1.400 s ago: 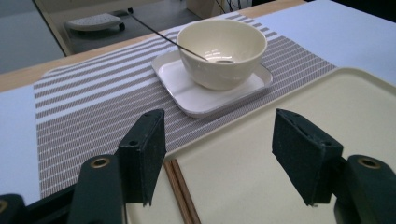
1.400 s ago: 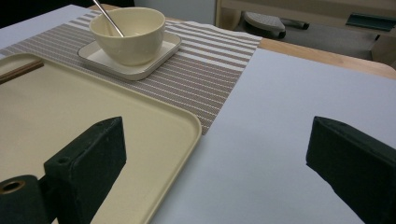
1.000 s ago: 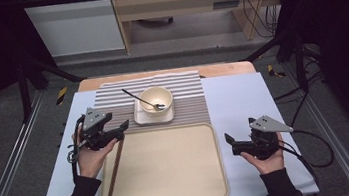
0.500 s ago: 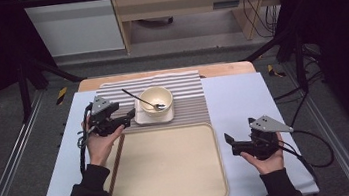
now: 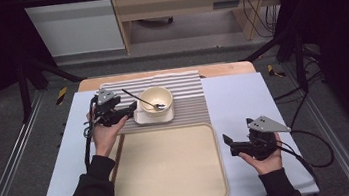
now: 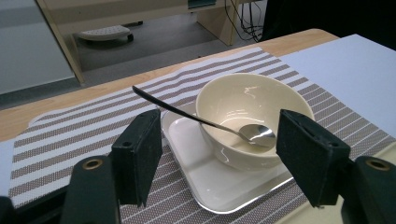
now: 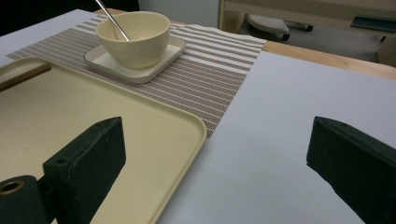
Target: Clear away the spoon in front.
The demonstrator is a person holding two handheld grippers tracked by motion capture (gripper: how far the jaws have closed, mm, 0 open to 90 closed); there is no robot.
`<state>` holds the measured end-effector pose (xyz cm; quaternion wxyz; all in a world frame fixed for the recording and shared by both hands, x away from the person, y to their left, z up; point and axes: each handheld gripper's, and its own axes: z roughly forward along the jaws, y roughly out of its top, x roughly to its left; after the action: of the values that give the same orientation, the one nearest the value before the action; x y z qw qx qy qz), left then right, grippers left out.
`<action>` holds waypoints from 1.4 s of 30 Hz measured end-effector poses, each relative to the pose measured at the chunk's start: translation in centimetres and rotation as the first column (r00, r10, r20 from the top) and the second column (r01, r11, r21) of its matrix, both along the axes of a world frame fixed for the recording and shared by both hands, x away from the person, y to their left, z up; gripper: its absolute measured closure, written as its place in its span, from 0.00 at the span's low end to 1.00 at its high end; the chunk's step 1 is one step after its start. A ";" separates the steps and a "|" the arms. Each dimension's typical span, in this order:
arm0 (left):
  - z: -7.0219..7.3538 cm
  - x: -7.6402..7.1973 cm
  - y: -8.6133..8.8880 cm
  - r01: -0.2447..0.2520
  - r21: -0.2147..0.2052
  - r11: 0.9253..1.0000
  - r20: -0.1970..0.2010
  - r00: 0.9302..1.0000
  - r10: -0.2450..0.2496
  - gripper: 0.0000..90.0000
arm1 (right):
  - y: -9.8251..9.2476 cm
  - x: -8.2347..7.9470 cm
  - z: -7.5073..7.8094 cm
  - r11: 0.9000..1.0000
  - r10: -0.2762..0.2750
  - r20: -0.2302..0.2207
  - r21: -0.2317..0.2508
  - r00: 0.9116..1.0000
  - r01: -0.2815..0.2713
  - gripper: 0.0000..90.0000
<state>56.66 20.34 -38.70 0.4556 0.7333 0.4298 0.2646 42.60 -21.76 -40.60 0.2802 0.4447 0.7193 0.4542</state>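
A cream bowl stands on a square white saucer on a striped placemat. A metal spoon leans in the bowl, handle pointing back left. My left gripper hovers just left of the saucer, aimed at it, open. In the left gripper view the bowl, spoon and saucer lie just beyond the open jaws of that gripper; nothing is between the pads. My right gripper rests open on the mat right of the tray, empty.
A large cream tray lies in front of the placemat, its corner near the right gripper. A thin brown strip runs along the tray's left edge. A pale blue-grey mat covers the table. Dark stands flank both sides.
The left hand has carried its gripper away from the tray's left side, up and to the right, close to the saucer. The right gripper has stayed still.
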 end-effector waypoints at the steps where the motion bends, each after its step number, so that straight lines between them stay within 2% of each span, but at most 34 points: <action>1: -0.1 0.2 0.0 0.000 0.000 1.000 -0.004 1.000 0.000 0.34 | 0.0 0.0 0.0 1.000 0.003 -0.001 0.002 1.000 -0.003 0.06; 16: -1.9 2.7 -0.3 -0.030 0.012 0.999 -0.038 0.999 0.031 0.31 | 0.3 0.1 -0.3 1.000 0.014 -0.007 -0.001 1.000 -0.014 0.06; 17: -2.0 2.9 -0.4 -0.034 0.003 0.999 -0.036 0.999 0.035 0.31 | 0.3 0.1 -0.3 1.000 0.015 -0.007 0.001 1.000 -0.015 0.05; 29: -2.9 4.6 -0.8 -0.052 0.021 0.998 -0.038 0.998 0.053 0.31 | 0.3 0.1 -0.3 1.000 0.016 -0.008 0.001 1.000 -0.016 0.06; 36: -3.0 5.5 -1.0 -0.062 0.035 0.997 -0.046 0.997 0.063 0.33 | 0.4 0.2 -0.4 1.000 0.019 -0.013 -0.005 1.000 -0.019 0.06; 42: -3.2 6.2 -0.7 -0.094 0.016 0.995 -0.043 0.995 0.095 0.39 | 0.4 0.2 -0.4 1.000 0.019 -0.014 -0.007 1.000 -0.019 0.06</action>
<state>62.91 19.66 -41.86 0.4278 0.7210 0.4719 0.2728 42.81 -21.35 -41.02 0.2723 0.4400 0.7271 0.4511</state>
